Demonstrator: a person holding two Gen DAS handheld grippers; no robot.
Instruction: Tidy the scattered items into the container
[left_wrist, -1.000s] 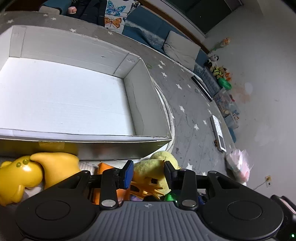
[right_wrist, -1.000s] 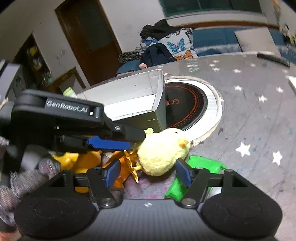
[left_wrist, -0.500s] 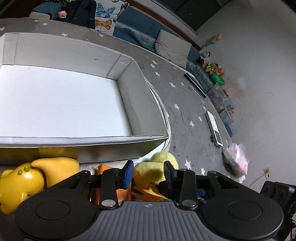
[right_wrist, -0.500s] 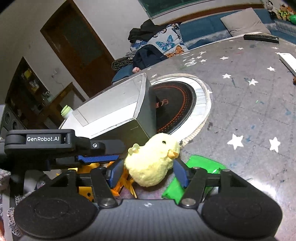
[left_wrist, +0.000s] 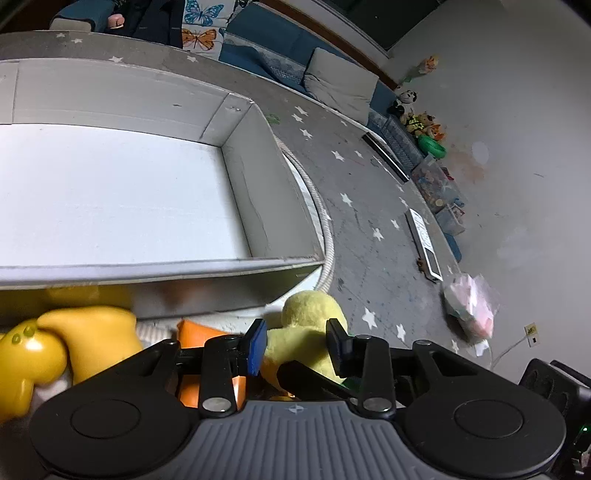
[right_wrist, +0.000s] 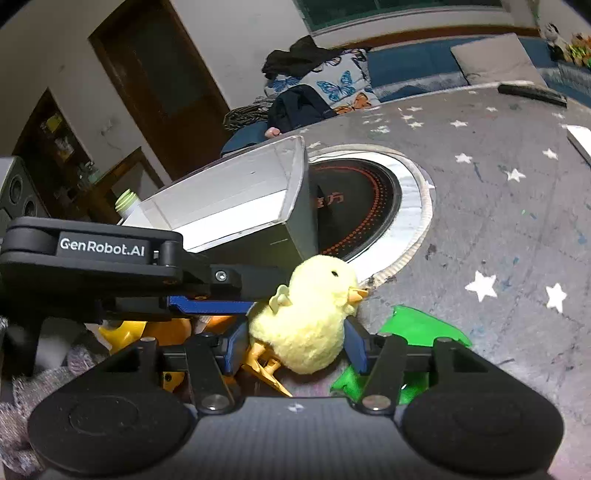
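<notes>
A yellow plush chick (right_wrist: 310, 314) sits between the fingers of my right gripper (right_wrist: 295, 341), which is shut on it and holds it just in front of the white cardboard box (right_wrist: 236, 206). The chick also shows in the left wrist view (left_wrist: 306, 332), between the fingers of my left gripper (left_wrist: 297, 345), which is open and does not press it. The box (left_wrist: 266, 184) is empty inside. A yellow plastic dinosaur (left_wrist: 48, 350), an orange toy (left_wrist: 199, 336) and a green plastic piece (right_wrist: 417, 328) lie by the box's near wall.
A round hotplate with a white rim (right_wrist: 369, 199) lies right of the box. A white remote (left_wrist: 423, 240), a black remote (right_wrist: 532, 94) and a pink-white bag (left_wrist: 471, 306) lie on the grey star-patterned surface (right_wrist: 498, 221). The left gripper body (right_wrist: 99, 254) crosses the right wrist view.
My right gripper has closed on the chick and lifted it slightly. The left gripper stays open and has barely moved.
</notes>
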